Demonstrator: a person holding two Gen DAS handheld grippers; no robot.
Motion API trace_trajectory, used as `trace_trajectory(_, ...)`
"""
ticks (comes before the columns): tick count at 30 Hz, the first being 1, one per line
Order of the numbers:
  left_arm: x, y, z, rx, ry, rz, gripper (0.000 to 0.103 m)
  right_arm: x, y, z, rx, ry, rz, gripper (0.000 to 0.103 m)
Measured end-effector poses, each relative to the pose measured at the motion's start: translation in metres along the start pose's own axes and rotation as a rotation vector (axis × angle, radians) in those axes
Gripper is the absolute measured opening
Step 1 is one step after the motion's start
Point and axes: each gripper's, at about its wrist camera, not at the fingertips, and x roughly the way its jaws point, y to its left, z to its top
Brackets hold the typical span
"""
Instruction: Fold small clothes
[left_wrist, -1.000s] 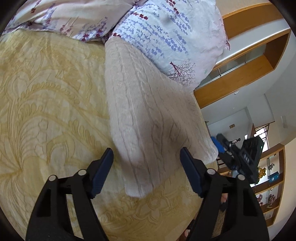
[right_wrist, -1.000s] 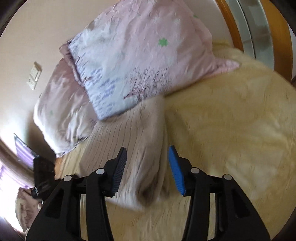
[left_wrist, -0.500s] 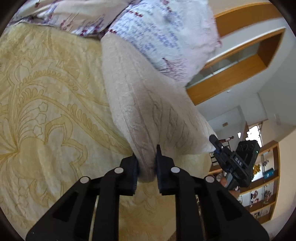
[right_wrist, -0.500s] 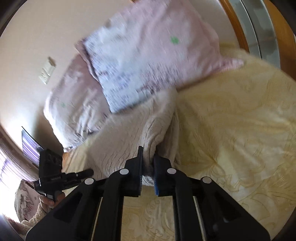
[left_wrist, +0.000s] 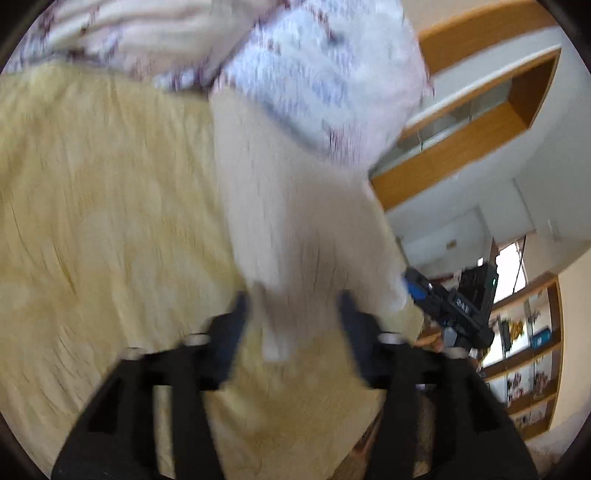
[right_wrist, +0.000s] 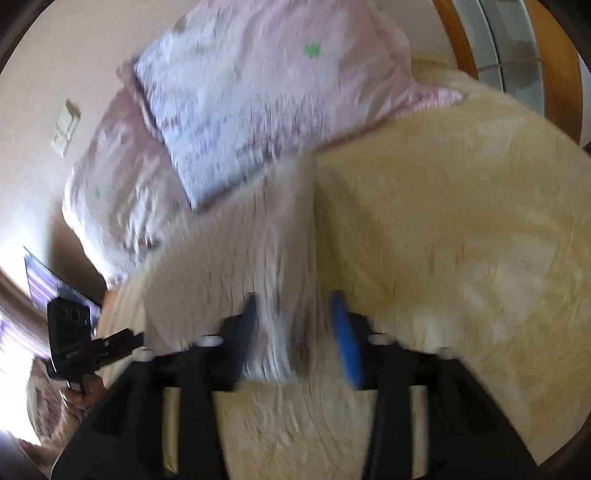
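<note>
Lying lengthwise on the pale yellow embossed bedspread (left_wrist: 103, 206) is the cream cable-knit garment (left_wrist: 295, 221), its far end against the pink-and-lilac floral pillows (right_wrist: 258, 92). Both frames are blurred. The left gripper (left_wrist: 293, 314) has just been opening, its jaws spread either side of the knit's near end. The right gripper (right_wrist: 295, 325) has parted likewise, the garment's other near corner between its blue pads, ungripped.

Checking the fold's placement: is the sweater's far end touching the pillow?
Yes, the sweater runs up under the floral pillow at its far end.
</note>
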Motion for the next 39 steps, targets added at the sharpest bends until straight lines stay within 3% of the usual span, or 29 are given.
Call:
trace_trajectory(6,0.019,0.022,0.065,-0.124,-0.041,0.027,0.066,0.059,-0.011,0.063,0.109,0.076,0.044,0.055)
trace_trajectory(11,0.048,0.036,0.095,-0.195,-0.028,0.058,0.066,0.102,-0.021,0.077,0.155,0.147,0.020,0.055)
trace_trajectory(13,0.058,0.038,0.101,-0.200,-0.026,0.065,0.063,0.112,-0.022,0.077,0.154,0.151,0.027,0.044)
trace_trajectory(14,0.062,0.039,0.104,-0.199,-0.030,0.073,0.060,0.114,-0.019,0.077,0.144,0.146,0.046,0.022)
trace_trajectory(15,0.064,0.041,0.105,-0.203,-0.036,0.067,0.045,0.112,-0.014,0.077,0.114,0.120,0.063,0.012)
trace_trajectory(18,0.064,0.047,0.109,-0.217,-0.069,0.048,0.015,0.090,0.007,0.079,-0.015,0.003,0.084,0.010)
trace_trajectory(19,0.062,0.048,0.108,-0.208,-0.082,0.049,0.010,0.082,0.011,0.080,-0.044,-0.036,0.086,0.010)
trace_trajectory(22,0.058,0.050,0.106,-0.185,-0.103,0.057,0.006,0.077,0.010,0.083,-0.065,-0.087,0.035,0.009)
trace_trajectory(26,0.060,0.050,0.102,-0.164,-0.114,0.091,0.006,0.119,-0.010,0.077,-0.030,0.042,-0.153,0.009)
trace_trajectory(29,0.062,0.048,0.105,-0.169,-0.111,0.092,0.008,0.121,-0.007,0.079,-0.024,0.045,-0.151,0.010)
trace_trajectory(31,0.060,0.045,0.102,-0.176,-0.118,0.083,0.021,0.107,-0.007,0.080,0.000,0.044,-0.123,0.015)
trace_trajectory(32,0.055,0.044,0.100,-0.174,-0.120,0.071,0.026,0.099,-0.008,0.079,0.013,0.046,-0.111,0.025)
trace_trajectory(33,0.048,0.041,0.096,-0.164,-0.120,0.058,0.040,0.087,-0.010,0.075,0.026,0.043,-0.091,0.041)
trace_trajectory(34,0.043,0.038,0.093,-0.155,-0.122,0.053,0.053,0.077,-0.012,0.070,0.032,0.035,-0.073,0.048)
trace_trajectory(35,0.036,0.035,0.088,-0.143,-0.125,0.050,0.057,0.067,-0.014,0.064,0.037,0.028,-0.053,0.052)
trace_trajectory(39,0.019,0.021,0.060,-0.083,-0.102,0.037,0.068,0.043,-0.018,0.034,0.062,0.042,0.048,0.052)
